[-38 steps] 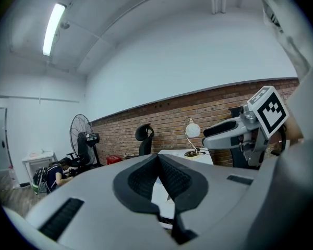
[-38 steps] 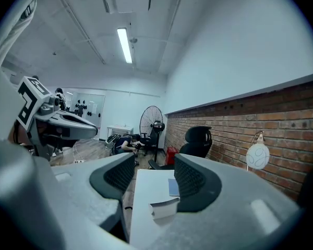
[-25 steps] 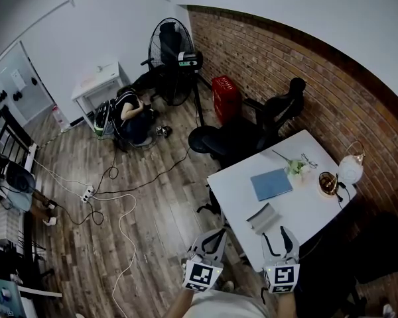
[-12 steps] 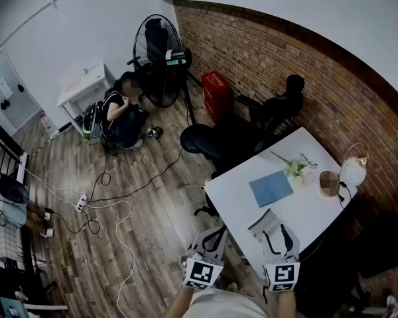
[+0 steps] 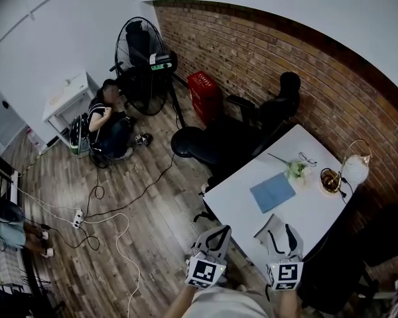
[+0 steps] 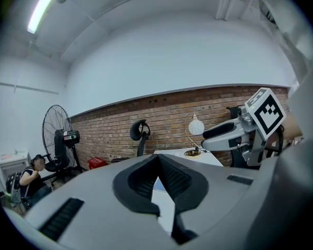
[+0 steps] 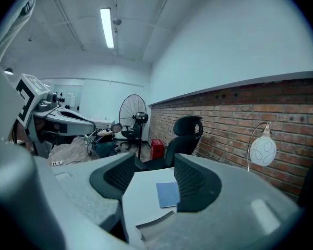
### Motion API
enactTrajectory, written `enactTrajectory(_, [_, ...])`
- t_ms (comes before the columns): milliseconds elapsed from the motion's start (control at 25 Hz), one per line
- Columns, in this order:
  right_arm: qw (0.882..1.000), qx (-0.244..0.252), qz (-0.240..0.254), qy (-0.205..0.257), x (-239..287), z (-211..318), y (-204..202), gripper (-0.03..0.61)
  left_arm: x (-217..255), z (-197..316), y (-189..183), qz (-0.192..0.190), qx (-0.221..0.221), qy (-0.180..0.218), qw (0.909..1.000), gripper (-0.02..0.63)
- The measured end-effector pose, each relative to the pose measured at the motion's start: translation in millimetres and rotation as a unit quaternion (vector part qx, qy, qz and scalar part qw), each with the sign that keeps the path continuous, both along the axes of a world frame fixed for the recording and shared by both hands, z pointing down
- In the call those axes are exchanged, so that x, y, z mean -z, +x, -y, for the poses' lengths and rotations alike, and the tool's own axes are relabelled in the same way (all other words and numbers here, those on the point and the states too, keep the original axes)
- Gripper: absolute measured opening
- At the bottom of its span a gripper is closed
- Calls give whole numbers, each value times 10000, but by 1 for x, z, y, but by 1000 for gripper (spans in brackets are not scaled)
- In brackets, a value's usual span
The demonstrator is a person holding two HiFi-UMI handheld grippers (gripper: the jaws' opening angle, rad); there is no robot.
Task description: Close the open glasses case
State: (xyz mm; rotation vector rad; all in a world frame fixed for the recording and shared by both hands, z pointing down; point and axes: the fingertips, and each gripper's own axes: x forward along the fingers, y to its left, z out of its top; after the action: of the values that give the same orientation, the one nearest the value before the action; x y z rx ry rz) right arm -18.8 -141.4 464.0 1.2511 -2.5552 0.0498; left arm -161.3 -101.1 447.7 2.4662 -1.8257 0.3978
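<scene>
The open grey glasses case (image 5: 266,226) lies on the white table (image 5: 242,194) near its front corner, its lid raised. In the right gripper view, the glasses case (image 7: 157,225) shows low between the jaws, close in front. My right gripper (image 5: 284,230) hovers over the case's right side, open, with nothing between its pads (image 7: 194,181). My left gripper (image 5: 217,233) hangs off the table's front-left edge above the floor. Its pads (image 6: 172,177) meet at the tips, shut on nothing. My right gripper (image 6: 235,131) also shows in the left gripper view.
On the table lie a blue notebook (image 5: 272,192), a small plant (image 5: 295,169), glasses (image 5: 308,159), a brown cup (image 5: 328,181) and a white globe lamp (image 5: 355,169). Black office chairs (image 5: 215,141) stand beside it. A standing fan (image 5: 139,52), red crate (image 5: 203,91), seated person (image 5: 106,121) and floor cables (image 5: 116,234) lie beyond.
The view has swung left and the table has drawn nearer. The case, earlier ahead of the right gripper, now sits partly under it. Both grippers keep their jaw states.
</scene>
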Motion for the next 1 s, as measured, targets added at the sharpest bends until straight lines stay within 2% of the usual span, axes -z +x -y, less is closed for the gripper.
enactTrajectory(480, [9975,-685,-138,-129,-22,19,-10,239,-18,38,-31,14,-496,-69,9987,3])
enactTrajectory(1000, [9883,-1429,-286,-439,-63,20,37,239,-56,58,-6,-50,-948,-366,9948,3])
